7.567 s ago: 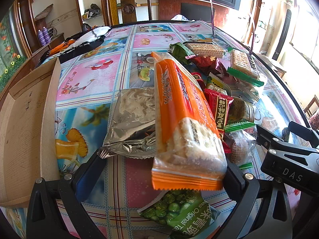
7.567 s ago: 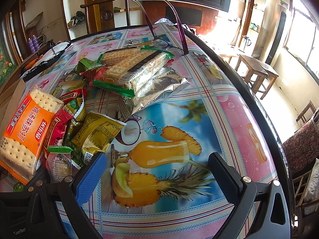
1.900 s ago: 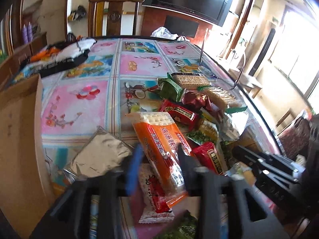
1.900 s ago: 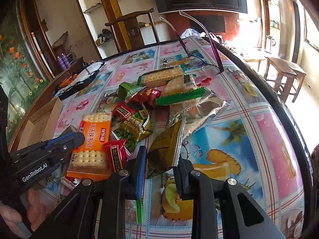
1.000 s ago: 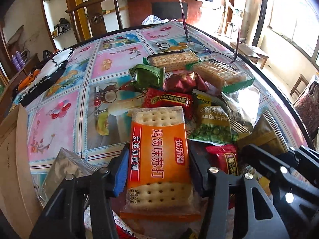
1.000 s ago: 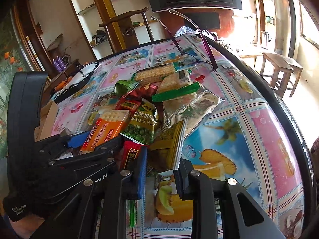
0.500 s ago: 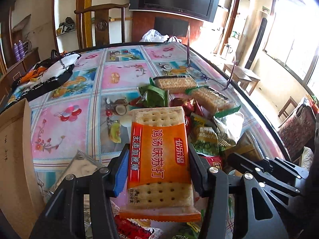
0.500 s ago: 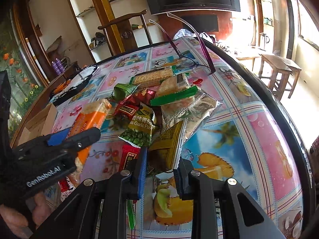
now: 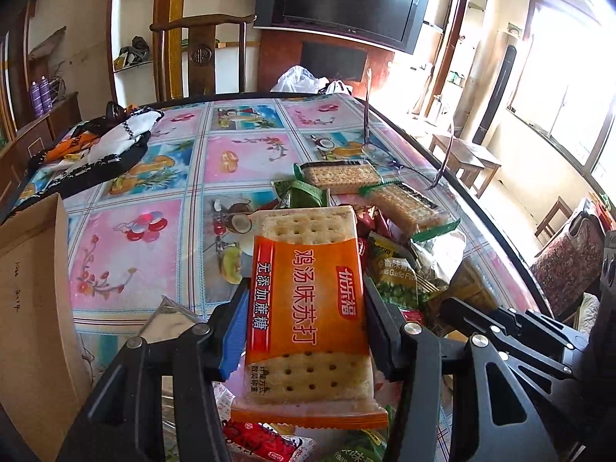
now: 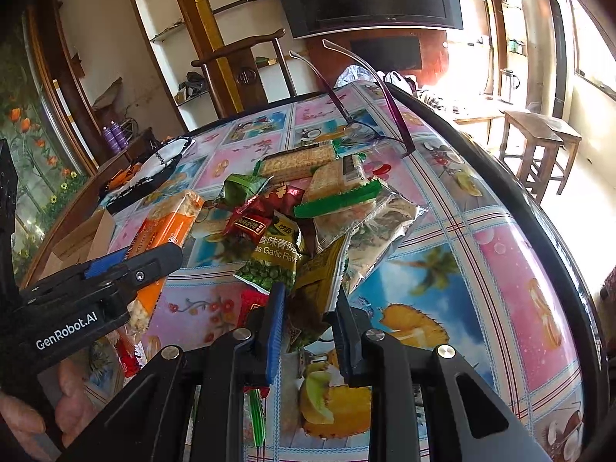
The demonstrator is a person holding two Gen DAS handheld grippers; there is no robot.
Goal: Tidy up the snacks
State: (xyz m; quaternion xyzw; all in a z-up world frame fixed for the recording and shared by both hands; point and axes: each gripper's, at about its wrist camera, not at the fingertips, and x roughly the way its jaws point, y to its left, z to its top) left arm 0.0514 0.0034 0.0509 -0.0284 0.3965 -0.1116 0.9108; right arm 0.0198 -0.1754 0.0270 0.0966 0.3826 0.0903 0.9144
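Table (image 9: pixel 154 238): round, covered in a fruit-print cloth, carries everything; snacks lie heaped right of centre, presumably dumped loose for sorting.

Cardboard box (image 9: pixel 27 308): open, at the near left edge of the table in the left wrist view. Likely the destination, since it sits on the left hand's side and apart from the heap.

Snack pile (image 10: pixel 308 208): green-edged cracker packs at the far end, red sachets and a green pea bag in the middle, silver foil bag on the right. Packs overlap, so each must be drawn out singly.

Orange cracker pack (image 9: pixel 308 300): clear of the table, upright between the left gripper's fingers, long axis running away from the camera. Held across its narrow width, which keeps the biscuits flat and uncrushed.

Left gripper (image 9: pixel 304 331): partly closed, pads pressing both long edges of the orange cracker pack. Judged mid-carry, box to its left.

Right gripper (image 10: pixel 308 319): nearly closed, pinching the near end of a yellow-brown packet (image 10: pixel 321 269) at the near edge of the pile; the packet stands tilted between the pads. Grip is on the crimped end, probably because the body is too slack to clamp.

Eyeglasses (image 10: pixel 369 127): far side, arms up, beyond the snacks.
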